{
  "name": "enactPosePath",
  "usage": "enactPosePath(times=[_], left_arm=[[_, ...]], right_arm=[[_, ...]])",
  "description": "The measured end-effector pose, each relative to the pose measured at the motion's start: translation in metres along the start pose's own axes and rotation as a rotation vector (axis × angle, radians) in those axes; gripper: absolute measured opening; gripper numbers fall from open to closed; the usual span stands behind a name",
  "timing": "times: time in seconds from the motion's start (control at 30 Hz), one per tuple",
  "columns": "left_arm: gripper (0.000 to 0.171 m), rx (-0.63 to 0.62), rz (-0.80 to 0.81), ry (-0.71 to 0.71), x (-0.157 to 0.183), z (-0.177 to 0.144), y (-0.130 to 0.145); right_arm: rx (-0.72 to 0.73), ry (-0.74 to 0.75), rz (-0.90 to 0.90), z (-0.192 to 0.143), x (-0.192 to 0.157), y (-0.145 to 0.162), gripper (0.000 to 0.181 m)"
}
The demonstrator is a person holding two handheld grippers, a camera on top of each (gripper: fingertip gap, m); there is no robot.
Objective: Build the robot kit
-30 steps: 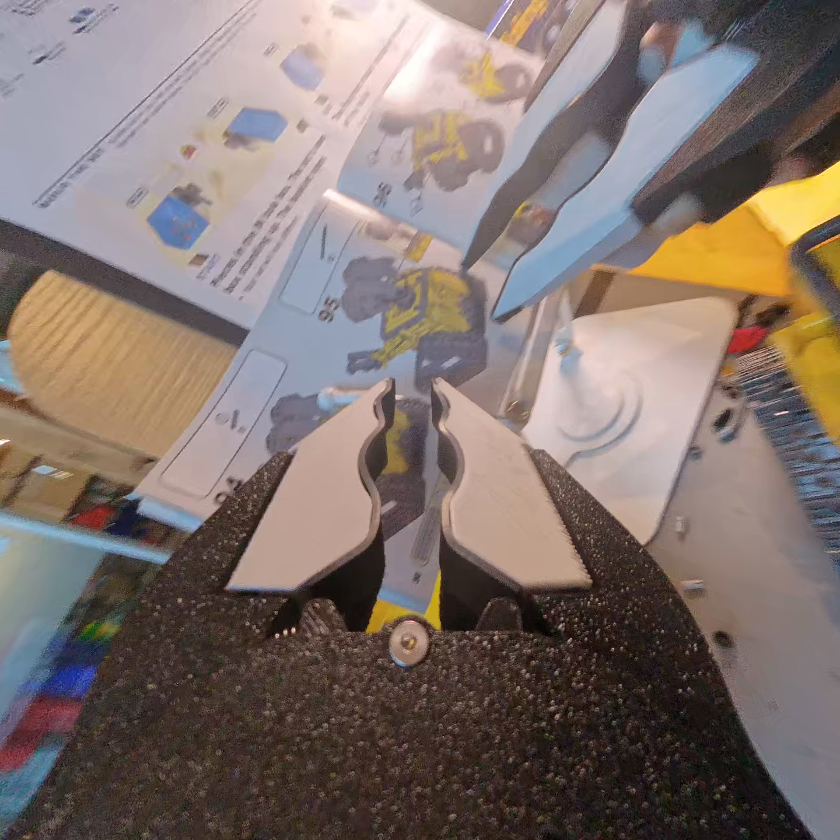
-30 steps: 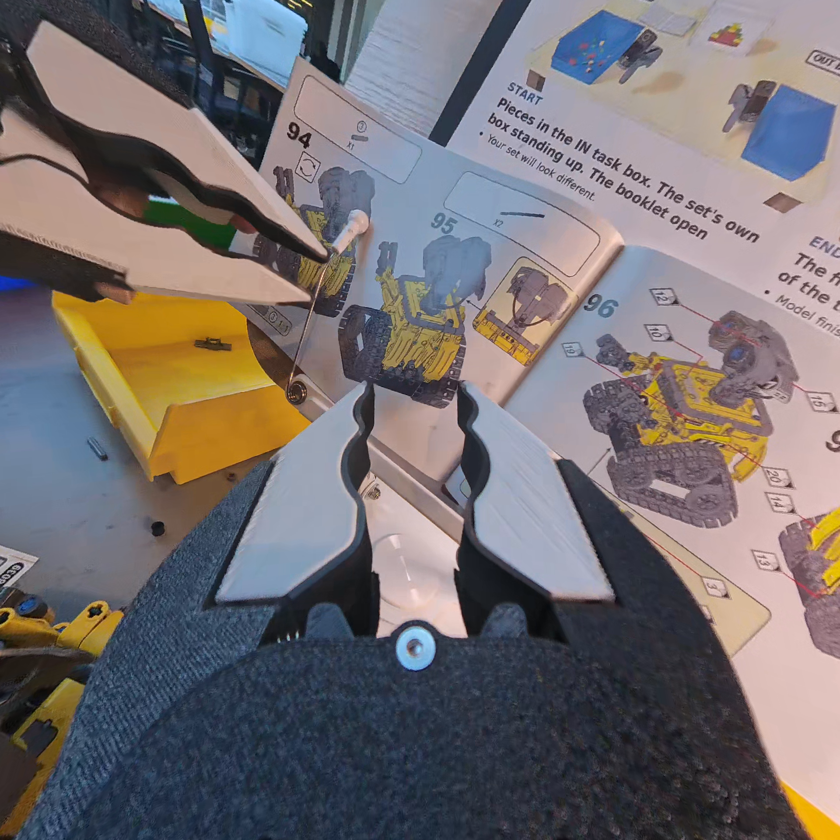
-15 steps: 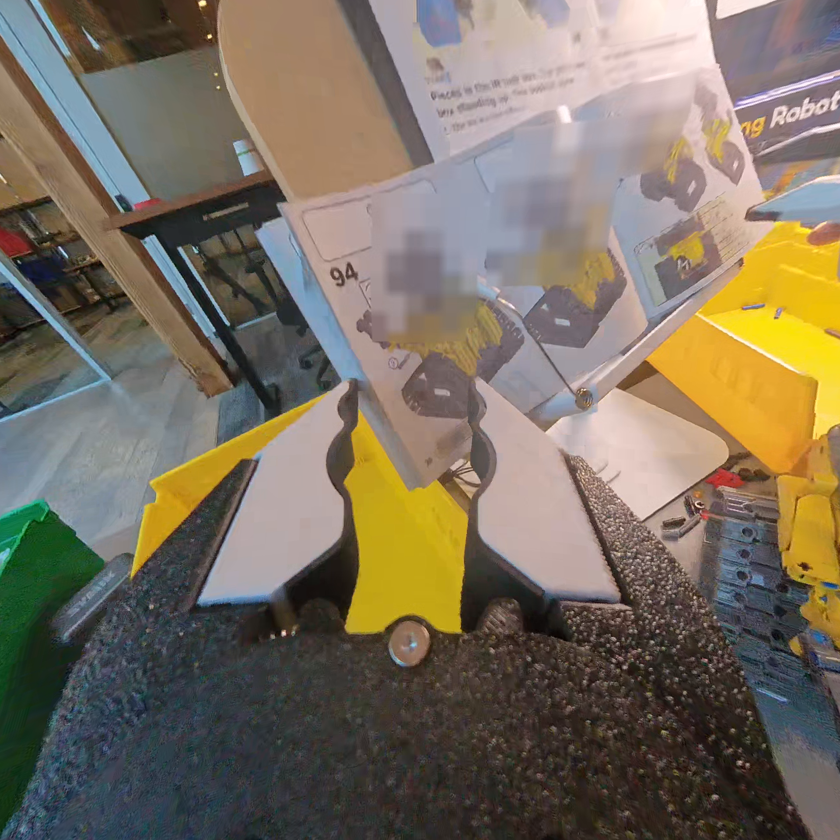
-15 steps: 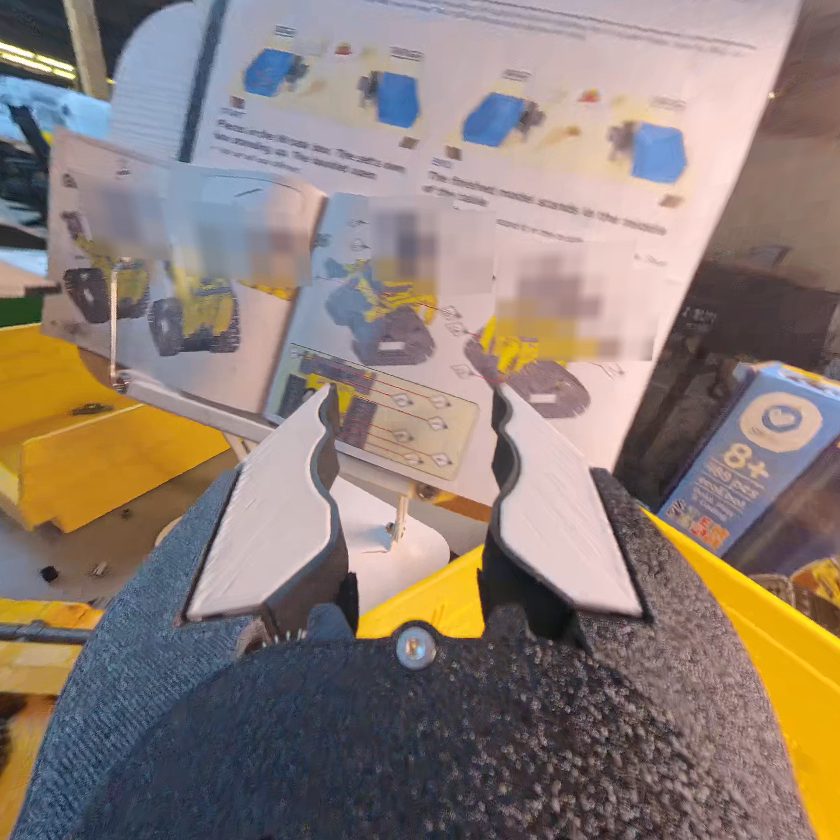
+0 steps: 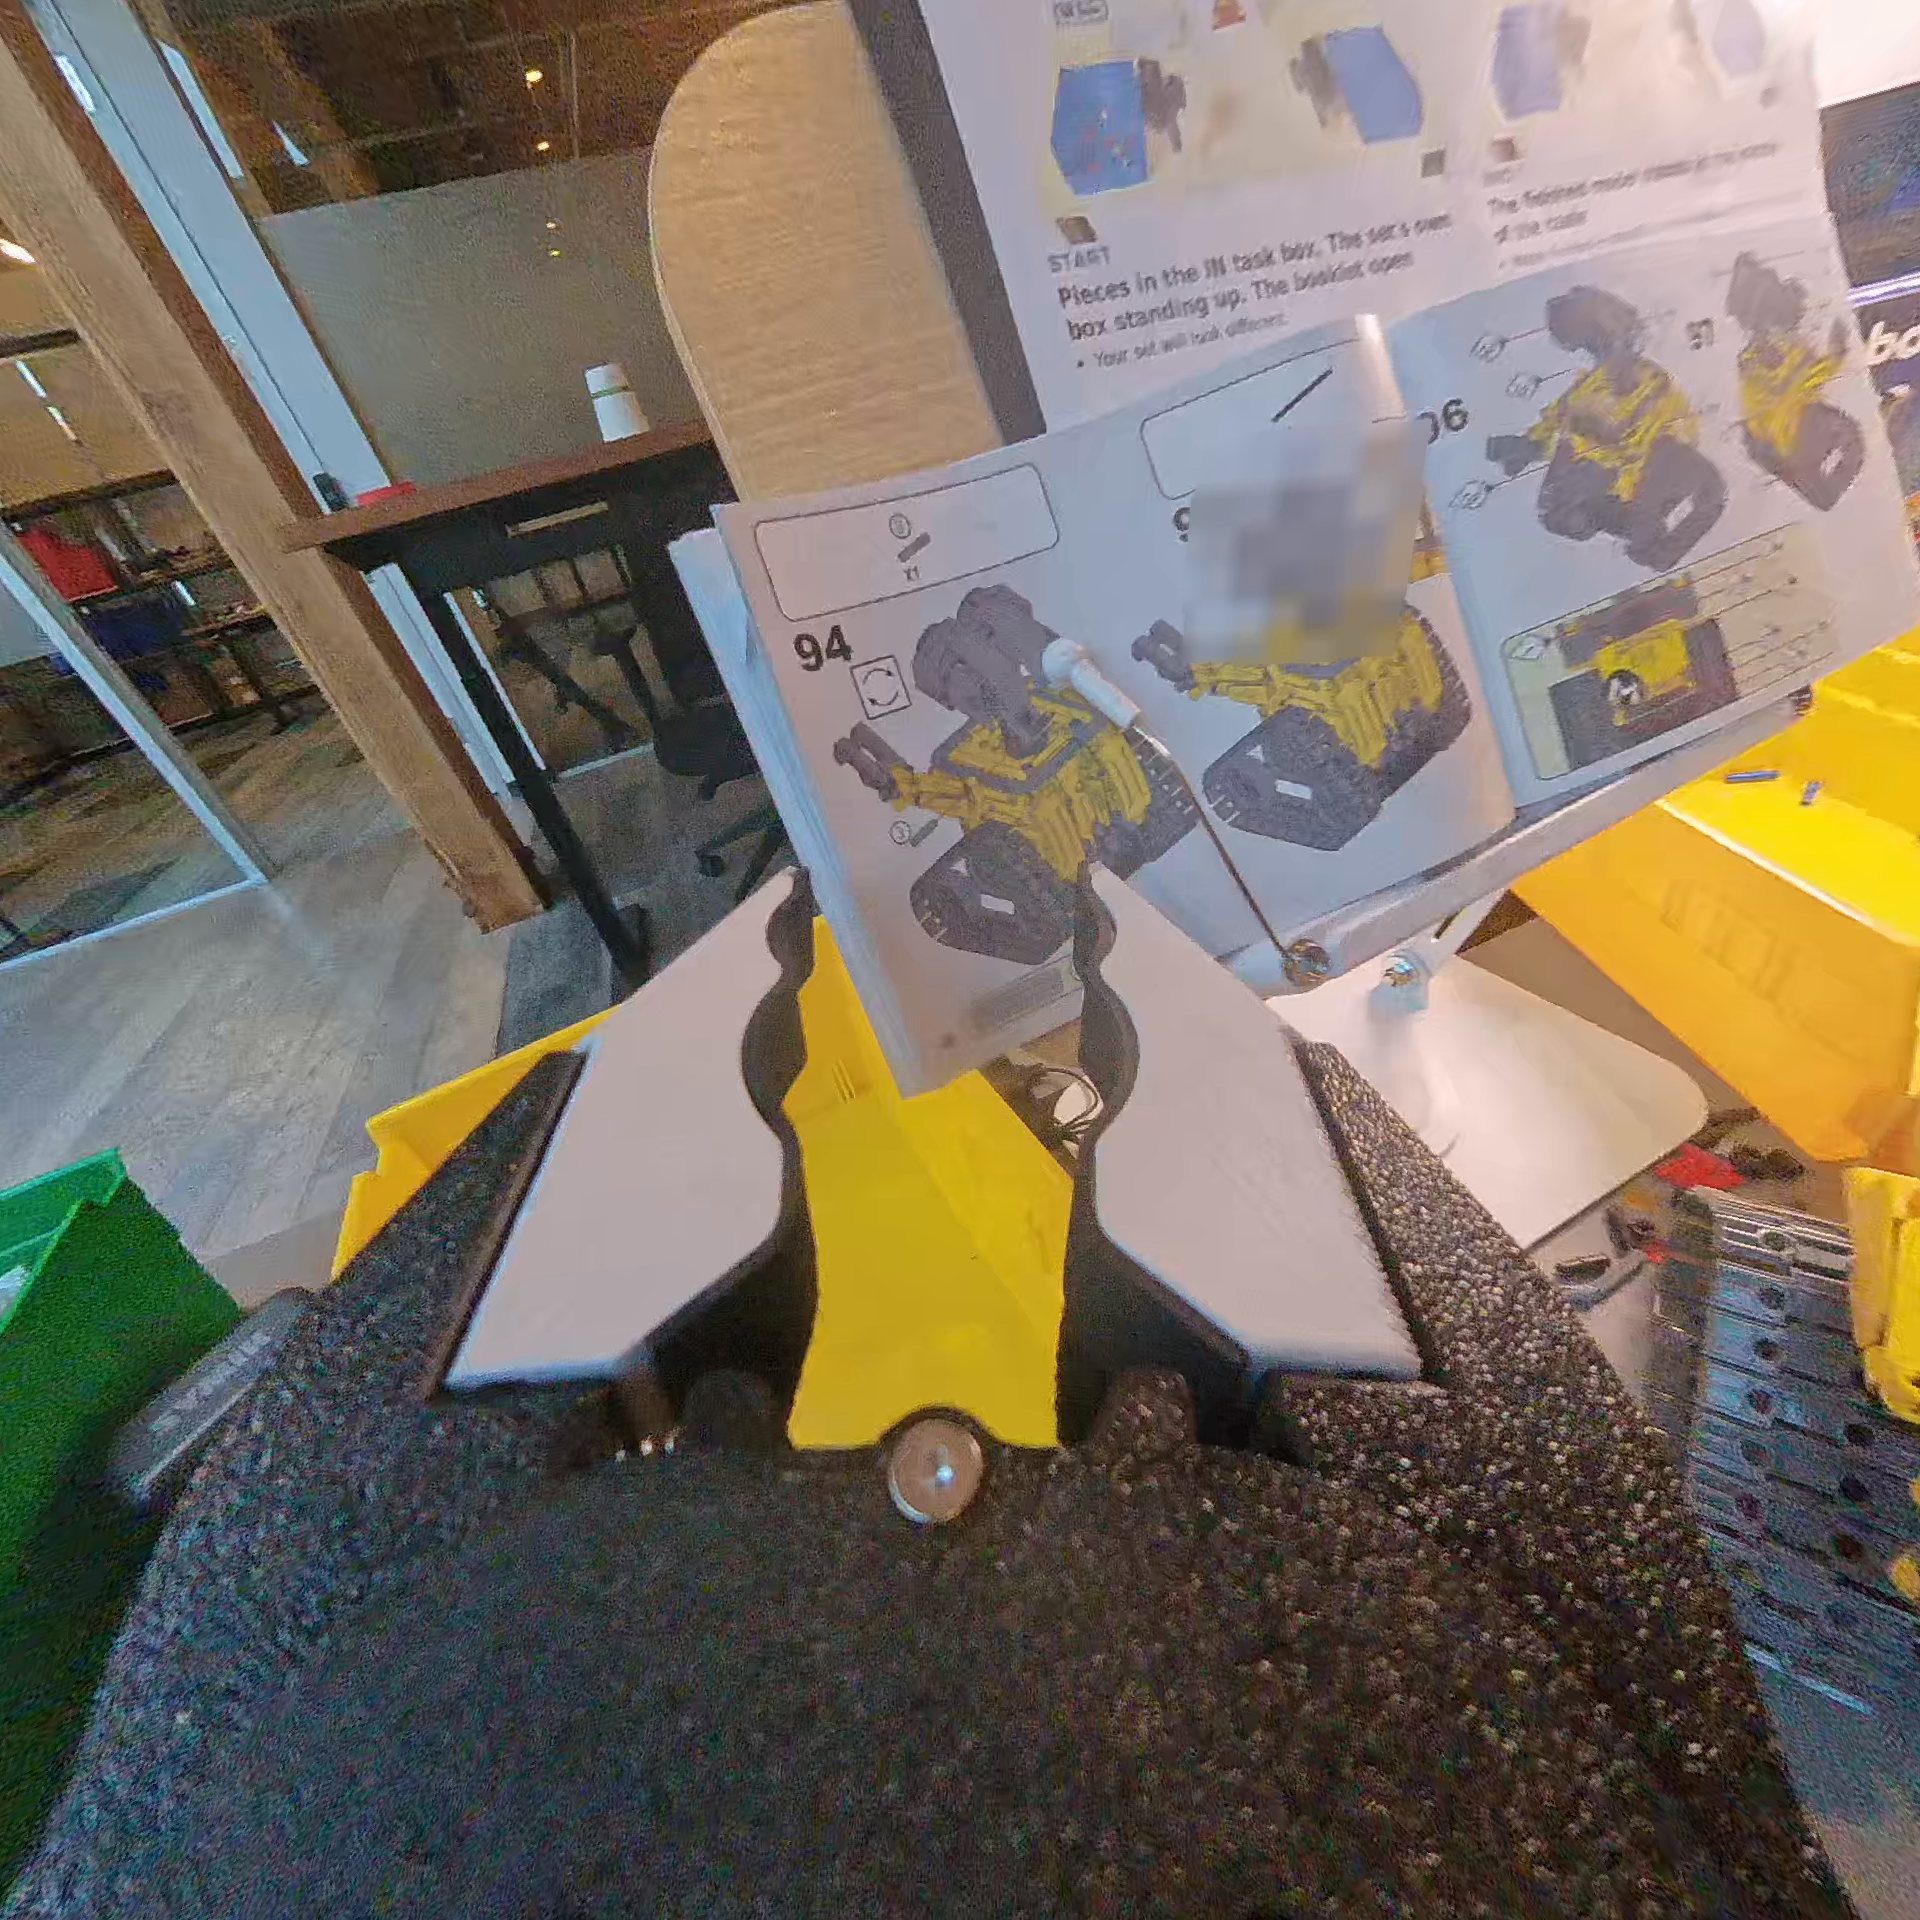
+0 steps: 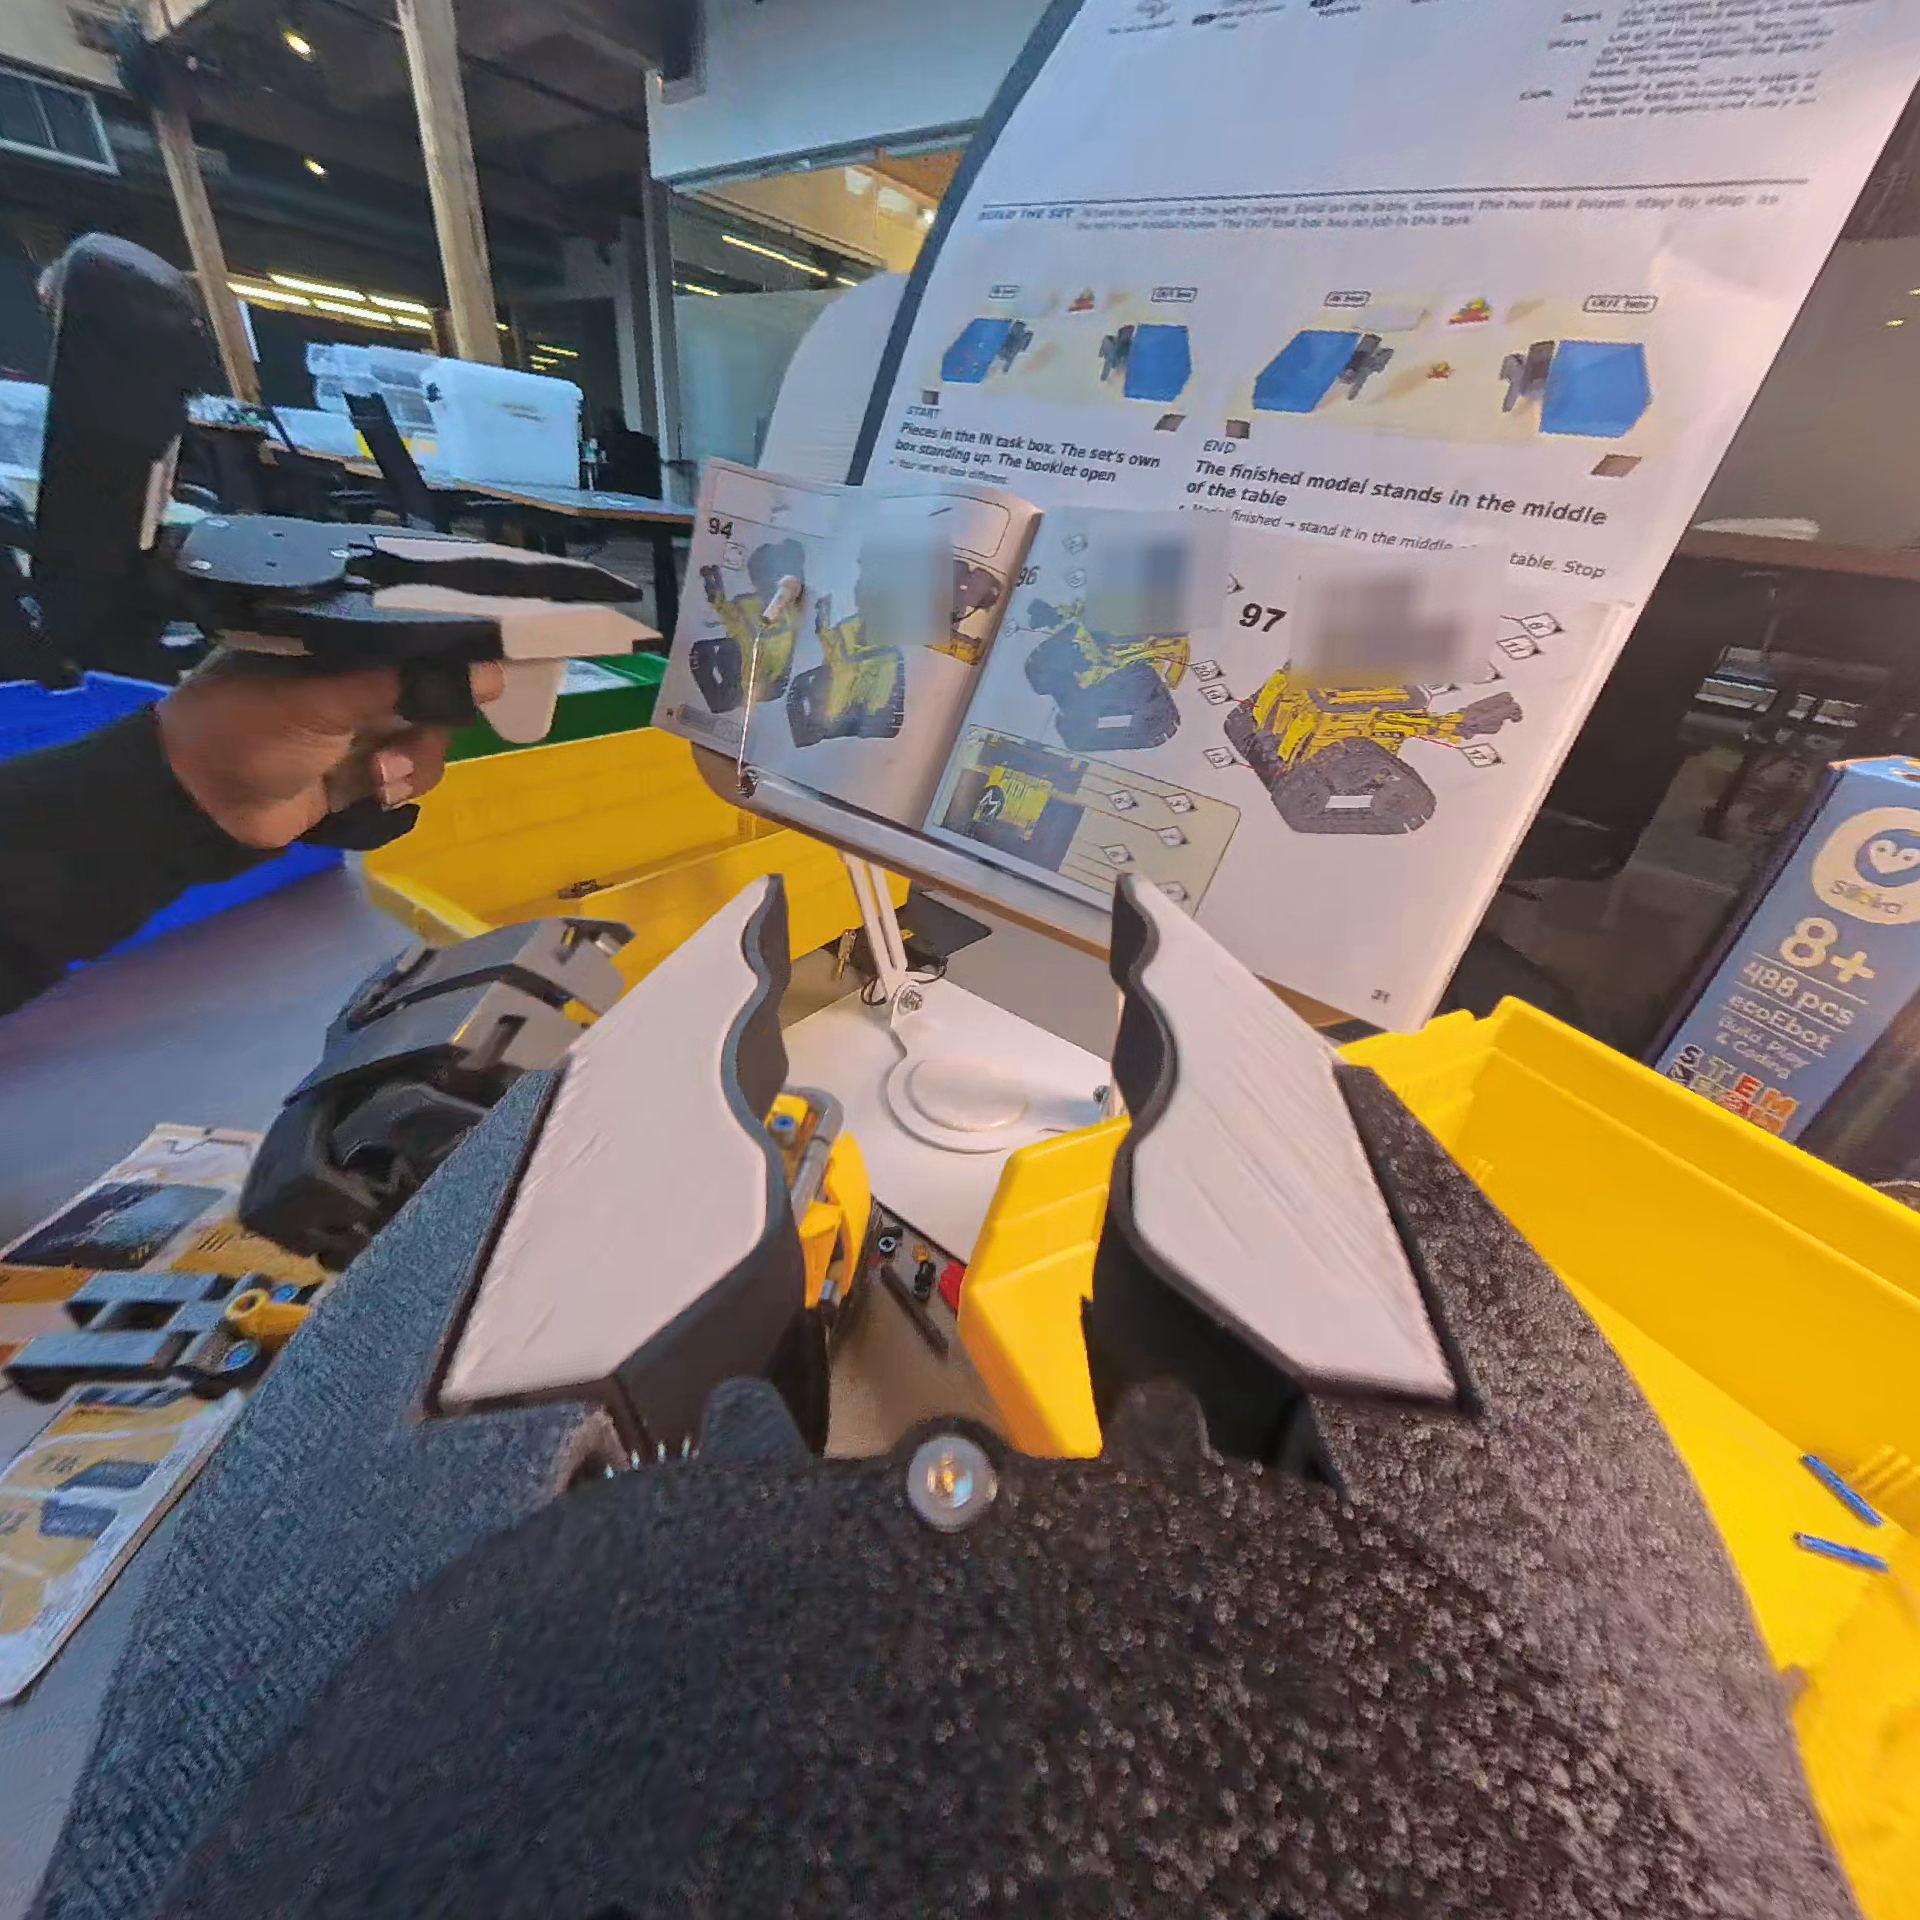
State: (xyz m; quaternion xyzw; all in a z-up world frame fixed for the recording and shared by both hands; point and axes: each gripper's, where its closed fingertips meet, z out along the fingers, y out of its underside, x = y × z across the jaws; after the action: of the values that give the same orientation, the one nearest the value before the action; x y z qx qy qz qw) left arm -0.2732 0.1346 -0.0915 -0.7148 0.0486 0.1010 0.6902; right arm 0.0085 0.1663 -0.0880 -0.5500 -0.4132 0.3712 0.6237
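Note:
An open instruction booklet (image 5: 1039,727) stands on a white stand (image 5: 1475,1101), its left page pinned by a thin wire arm with a white tip (image 5: 1086,681). My left gripper (image 5: 940,904) is open and empty, level with the booklet's lower left corner and short of it, above a yellow bin (image 5: 914,1195). My right gripper (image 6: 951,904) is open and empty, farther back, facing the booklet (image 6: 935,675) and the stand's base (image 6: 966,1091). The left gripper (image 6: 623,613) also shows in the right wrist view, held by a hand left of the booklet.
A large printed sheet (image 6: 1351,364) stands behind the booklet. A yellow bin (image 6: 1621,1195) lies right, another yellow bin (image 6: 582,831) behind left. A black and yellow part-built model (image 6: 436,1049), a leaflet (image 6: 94,1382), a blue box (image 6: 1808,966) and a green bin (image 5: 73,1351) surround. Tip to tip, the grippers are about 30 cm apart.
Both grippers have drawn back from the booklet and opened wider. The left gripper has come off the wire arm's white tip, which now rests against the page.

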Motion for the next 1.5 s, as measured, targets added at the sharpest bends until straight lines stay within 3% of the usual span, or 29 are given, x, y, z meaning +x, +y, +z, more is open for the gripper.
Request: enactPosePath(times=[0.2,0.3,0.37,0.4,0.53,0.8,0.87,1.0,1.2,1.3,1.4,1.5], left_arm=[[0.063,0.052,-0.045,0.185,0.058,-0.071,0.006],[0.061,0.027,-0.114,0.270,0.087,-0.104,0.025],[0.058,0.014,-0.159,0.330,0.106,-0.122,0.039],[0.056,0.011,-0.161,0.353,0.113,-0.129,0.047],[0.048,-0.003,-0.136,0.469,0.144,-0.137,0.069],[0.047,-0.052,-0.045,0.534,0.167,-0.134,0.089],[0.046,-0.047,-0.055,0.528,0.164,-0.135,0.087],[0.046,-0.035,-0.062,0.506,0.158,-0.137,0.083],[0.045,-0.025,-0.070,0.488,0.155,-0.135,0.083],[0.045,-0.019,-0.077,0.477,0.154,-0.134,0.082],[0.045,-0.012,-0.089,0.463,0.150,-0.134,0.081],[0.045,-0.005,-0.109,0.446,0.146,-0.133,0.079]], right_arm=[[0.016,-0.030,-0.039,-0.029,-0.025,0.013,0.050],[0.052,-0.083,-0.009,-0.031,-0.035,0.027,0.027],[0.058,-0.115,0.001,-0.030,-0.038,0.035,0.001],[0.059,-0.124,-0.004,-0.030,-0.039,0.038,0.000],[0.083,-0.248,-0.041,-0.035,-0.061,0.042,0.006],[-0.061,-0.363,-0.423,-0.035,-0.105,0.083,0.074],[-0.108,-0.343,-0.477,-0.031,-0.107,0.094,0.074],[-0.140,-0.233,-0.558,-0.020,-0.098,0.107,0.053],[-0.154,-0.153,-0.513,-0.012,-0.092,0.108,0.054],[-0.140,-0.206,-0.484,-0.015,-0.099,0.106,0.056],[-0.019,-0.311,-0.347,-0.027,-0.108,0.081,0.056],[0.082,-0.274,-0.182,-0.028,-0.087,0.052,0.052]])
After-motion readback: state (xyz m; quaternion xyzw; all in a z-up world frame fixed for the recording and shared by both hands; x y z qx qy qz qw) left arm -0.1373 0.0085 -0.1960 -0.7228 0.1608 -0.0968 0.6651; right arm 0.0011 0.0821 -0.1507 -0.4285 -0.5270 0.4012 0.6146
